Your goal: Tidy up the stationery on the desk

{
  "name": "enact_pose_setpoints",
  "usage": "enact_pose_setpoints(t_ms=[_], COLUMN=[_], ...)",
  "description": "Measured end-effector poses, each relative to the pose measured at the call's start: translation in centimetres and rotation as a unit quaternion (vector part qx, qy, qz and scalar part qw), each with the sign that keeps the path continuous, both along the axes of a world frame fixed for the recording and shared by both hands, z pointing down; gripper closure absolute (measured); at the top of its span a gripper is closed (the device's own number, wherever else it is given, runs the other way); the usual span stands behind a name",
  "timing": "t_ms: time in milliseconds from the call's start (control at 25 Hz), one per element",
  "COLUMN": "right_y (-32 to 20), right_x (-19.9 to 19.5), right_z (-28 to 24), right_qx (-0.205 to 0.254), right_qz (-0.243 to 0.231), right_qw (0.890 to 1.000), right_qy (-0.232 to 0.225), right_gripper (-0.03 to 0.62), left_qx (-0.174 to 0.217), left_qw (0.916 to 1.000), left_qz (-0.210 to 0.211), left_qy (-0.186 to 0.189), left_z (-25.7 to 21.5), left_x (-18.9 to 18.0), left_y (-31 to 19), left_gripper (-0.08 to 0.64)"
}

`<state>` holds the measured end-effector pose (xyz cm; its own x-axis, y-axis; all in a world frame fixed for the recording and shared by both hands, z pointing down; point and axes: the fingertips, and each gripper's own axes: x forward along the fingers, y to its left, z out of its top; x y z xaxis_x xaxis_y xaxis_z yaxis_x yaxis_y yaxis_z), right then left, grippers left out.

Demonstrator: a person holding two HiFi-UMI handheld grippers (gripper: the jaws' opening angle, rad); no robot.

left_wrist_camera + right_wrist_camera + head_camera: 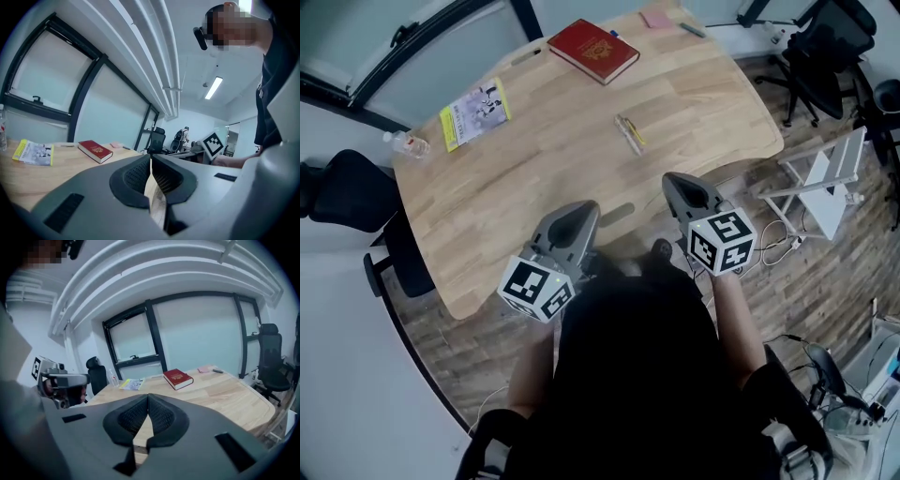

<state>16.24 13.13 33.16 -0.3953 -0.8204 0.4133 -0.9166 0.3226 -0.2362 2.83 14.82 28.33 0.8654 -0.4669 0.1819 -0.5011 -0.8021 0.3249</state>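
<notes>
Left gripper [584, 212]: held low in front of the torso [637, 375], pointing forward and away from the body, left marker cube [536, 289] at its rear. In the left gripper view the ribbed left pads [136, 176] meet at the tips, with nothing between them.

Right gripper [672, 180]: slightly further forward than the left and well apart from it, right marker cube [722, 241] at its rear. Right pads [161, 417] are together at the tips, nothing gripped.

Left forearm [532, 370] and right forearm [733, 319] are bare and run back beside the dark-clothed torso.
</notes>
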Motion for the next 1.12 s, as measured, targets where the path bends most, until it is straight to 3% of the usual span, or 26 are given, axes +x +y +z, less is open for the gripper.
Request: enact_pose_setpoints(t_ms=[200,360,1120], right_y=[1.6,2.7,5.6], right_x=[0.8,0.3,1.4], right_z=[-3.8,-4.7,-3.8], right_qx=[0.051,0.081,0.059], right_qz=[-0.022,-0.045,-0.031], right_qw=[0.998,0.996,0.998], right_qy=[-0.032,-0.009,-0.005], right_gripper=[0.571,0.571,0.571], left_qx=[0.016,0.016,0.005], left_qw=[0.9999,0.9998,1.0000], left_qz=[-0.006,-0.007,-0.001], left_qy=[-0.003,-0.001,-0.001], left_z=[-1.3,-1.4,-0.8], left_x=[1.5,1.9,3.5], left_y=[-1.1,-0.6,1.6], left_gripper=[0.520,0.520,0.520])
